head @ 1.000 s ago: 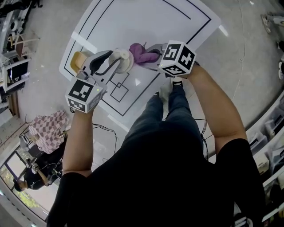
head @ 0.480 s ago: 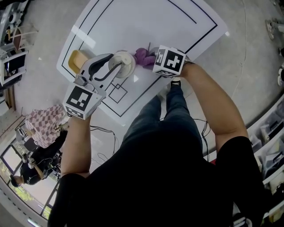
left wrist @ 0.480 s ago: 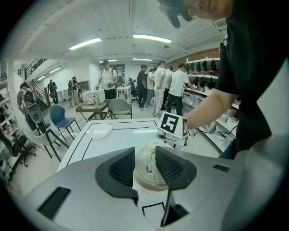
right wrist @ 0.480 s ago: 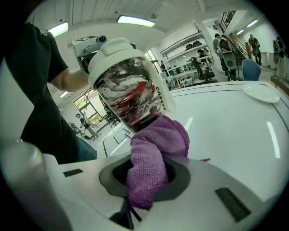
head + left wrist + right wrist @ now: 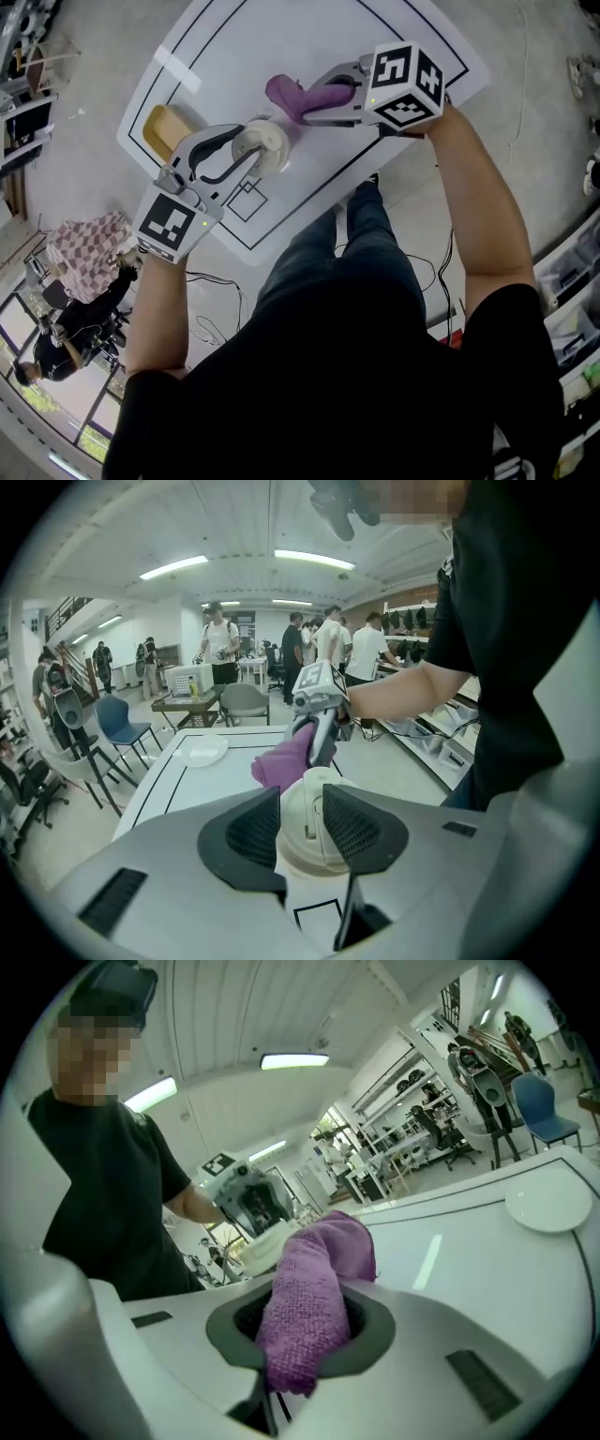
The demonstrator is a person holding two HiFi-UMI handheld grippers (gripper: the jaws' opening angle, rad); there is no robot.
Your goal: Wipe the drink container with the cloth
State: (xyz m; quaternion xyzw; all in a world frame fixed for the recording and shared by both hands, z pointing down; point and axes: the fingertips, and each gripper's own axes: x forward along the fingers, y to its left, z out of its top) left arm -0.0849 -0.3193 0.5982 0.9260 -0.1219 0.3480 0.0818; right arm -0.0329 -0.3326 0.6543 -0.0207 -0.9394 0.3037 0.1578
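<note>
Over table [image 5: 281,37] | left claw [image 5: 300,829] clamps drink container [image 5: 267,142] | right claw [image 5: 309,1327] grips cloth [image 5: 292,96]

The right gripper [image 5: 305,1332] had its jaws closed on the purple cloth [image 5: 319,1269], whose free end bulged up and forward beyond them. Just past the cloth's left edge showed part of the cream drink container [image 5: 264,1246], with the left gripper [image 5: 248,1199] right behind it, held by a person in a black shirt [image 5: 103,1185]. To the right lay the white table [image 5: 469,1251] with a white plate [image 5: 548,1210] on it and a blue chair [image 5: 547,1110] beyond.
</note>
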